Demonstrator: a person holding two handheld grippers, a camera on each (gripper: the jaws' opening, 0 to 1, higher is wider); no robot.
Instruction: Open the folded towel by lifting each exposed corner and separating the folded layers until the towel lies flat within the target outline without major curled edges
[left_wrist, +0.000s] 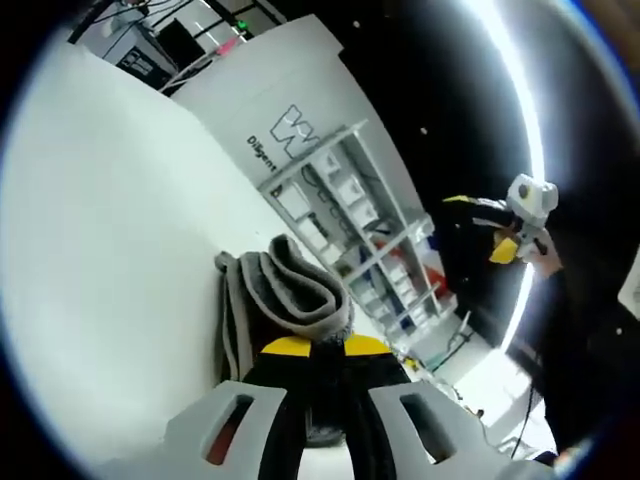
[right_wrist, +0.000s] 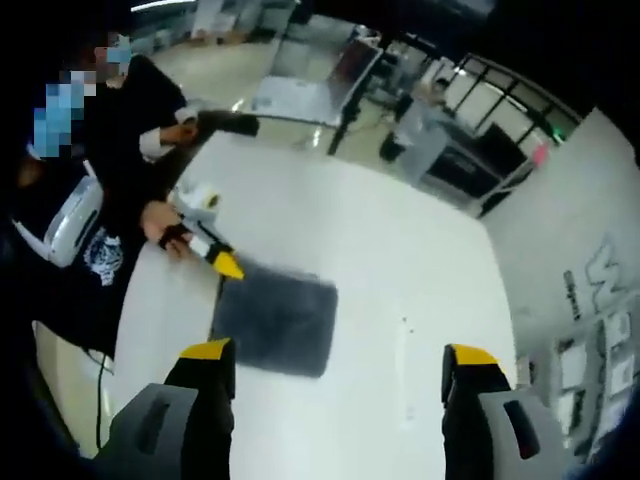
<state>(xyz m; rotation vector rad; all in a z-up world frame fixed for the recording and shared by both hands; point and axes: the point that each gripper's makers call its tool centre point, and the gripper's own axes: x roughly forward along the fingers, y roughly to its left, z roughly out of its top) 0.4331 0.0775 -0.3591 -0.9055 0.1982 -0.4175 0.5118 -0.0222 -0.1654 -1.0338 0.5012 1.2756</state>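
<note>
In the left gripper view, the left gripper (left_wrist: 325, 347), black jaws with yellow tips, is clamped on a bunched fold of the grey terry towel (left_wrist: 285, 290), raised over the white table (left_wrist: 110, 250). Behind stands a white panel (left_wrist: 290, 100) with black lettering, partly readable as "Di…gent". In the right gripper view, the right gripper (right_wrist: 338, 355) has its jaws wide apart above the table, the dark towel lying flat just beyond its left jaw
</note>
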